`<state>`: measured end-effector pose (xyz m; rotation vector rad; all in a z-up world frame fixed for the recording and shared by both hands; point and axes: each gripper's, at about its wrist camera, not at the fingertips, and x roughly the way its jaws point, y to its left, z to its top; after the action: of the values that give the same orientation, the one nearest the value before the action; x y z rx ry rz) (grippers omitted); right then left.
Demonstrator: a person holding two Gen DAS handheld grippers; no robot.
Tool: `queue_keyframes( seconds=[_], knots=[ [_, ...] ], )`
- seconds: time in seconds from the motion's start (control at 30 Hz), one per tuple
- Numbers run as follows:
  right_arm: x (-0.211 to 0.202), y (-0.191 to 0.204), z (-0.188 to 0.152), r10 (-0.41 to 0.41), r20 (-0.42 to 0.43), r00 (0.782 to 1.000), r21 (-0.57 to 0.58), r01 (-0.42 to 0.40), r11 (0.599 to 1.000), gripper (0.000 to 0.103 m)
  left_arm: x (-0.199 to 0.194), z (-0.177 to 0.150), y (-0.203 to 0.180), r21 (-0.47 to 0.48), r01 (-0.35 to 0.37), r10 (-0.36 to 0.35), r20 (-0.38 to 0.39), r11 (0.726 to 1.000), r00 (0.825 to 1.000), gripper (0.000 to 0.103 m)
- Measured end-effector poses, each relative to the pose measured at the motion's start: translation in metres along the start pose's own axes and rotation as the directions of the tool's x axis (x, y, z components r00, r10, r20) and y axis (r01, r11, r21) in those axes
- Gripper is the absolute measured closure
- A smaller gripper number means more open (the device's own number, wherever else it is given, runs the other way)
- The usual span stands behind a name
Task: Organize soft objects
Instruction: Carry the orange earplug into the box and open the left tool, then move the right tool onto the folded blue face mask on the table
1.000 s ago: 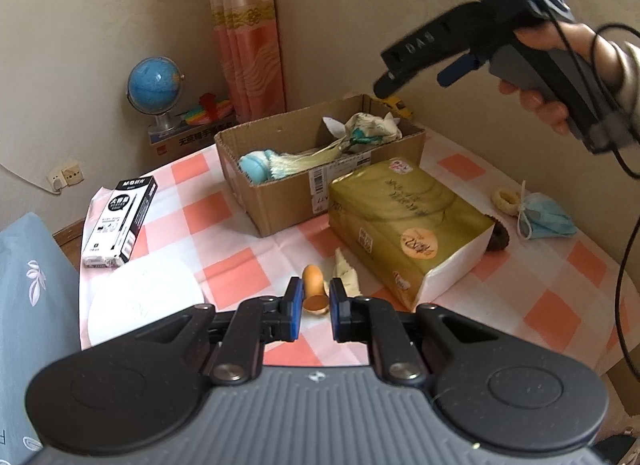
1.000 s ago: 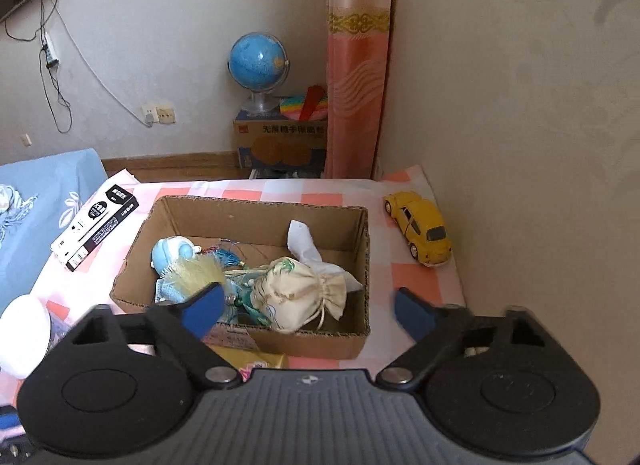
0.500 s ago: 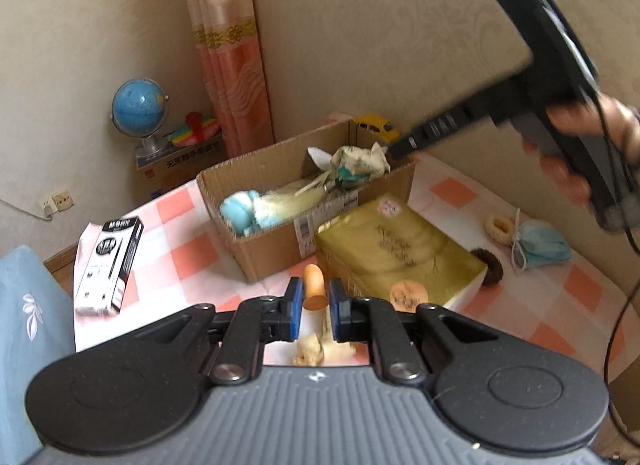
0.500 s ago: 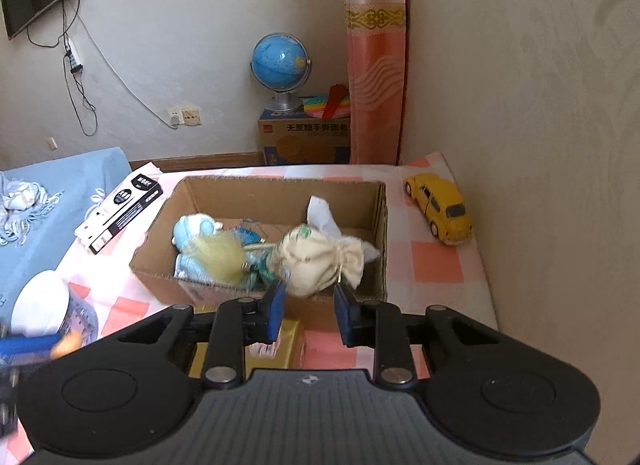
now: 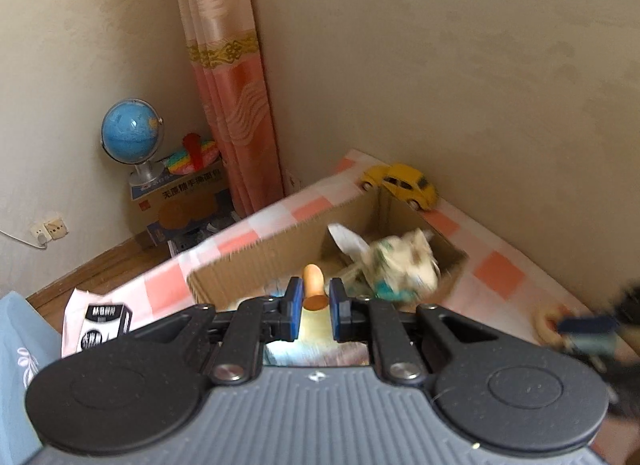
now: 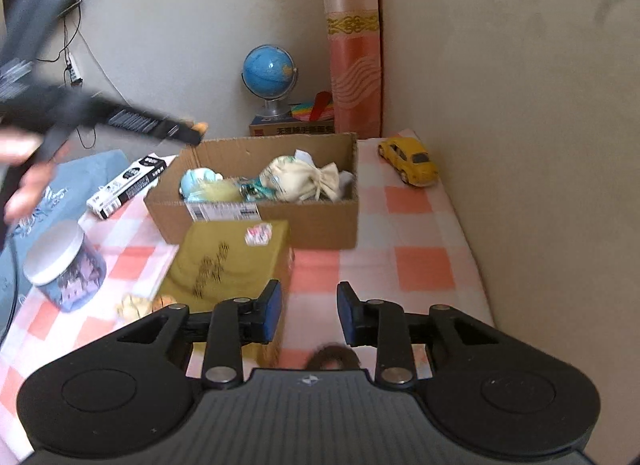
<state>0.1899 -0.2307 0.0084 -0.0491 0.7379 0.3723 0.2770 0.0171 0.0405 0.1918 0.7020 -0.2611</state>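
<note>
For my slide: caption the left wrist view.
Left gripper carries a small orange toy over the cardboard box.

Left claw (image 5: 314, 307) clamped on a small orange soft piece (image 5: 313, 287), held above the open cardboard box (image 5: 256, 265). Just ahead and right, inside the box, a blurred cream drawstring pouch (image 5: 404, 265). Beyond the box's far corner, a yellow toy car (image 5: 404, 183) on the checked surface (image 5: 496, 273). Far left, a blue globe (image 5: 130, 137).
</note>
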Motion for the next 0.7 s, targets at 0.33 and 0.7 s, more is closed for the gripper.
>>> queue_keyframes(
  seconds=[0.33,0.7],
  knots=[
    [-0.041,-0.009,-0.036,-0.053,0.061,0.997,-0.038,0.056,0.998,0.000,0.015,0.005,-0.003,-0.056,-0.030,0.030,0.013,0.998,0.999,0.014],
    [-0.049,-0.014,-0.066,-0.071,0.041,0.997,-0.016,0.071,0.997,0.000,-0.042,-0.045,-0.021,-0.067,-0.016,0.017,0.005,0.998,1.000,0.009]
  ],
)
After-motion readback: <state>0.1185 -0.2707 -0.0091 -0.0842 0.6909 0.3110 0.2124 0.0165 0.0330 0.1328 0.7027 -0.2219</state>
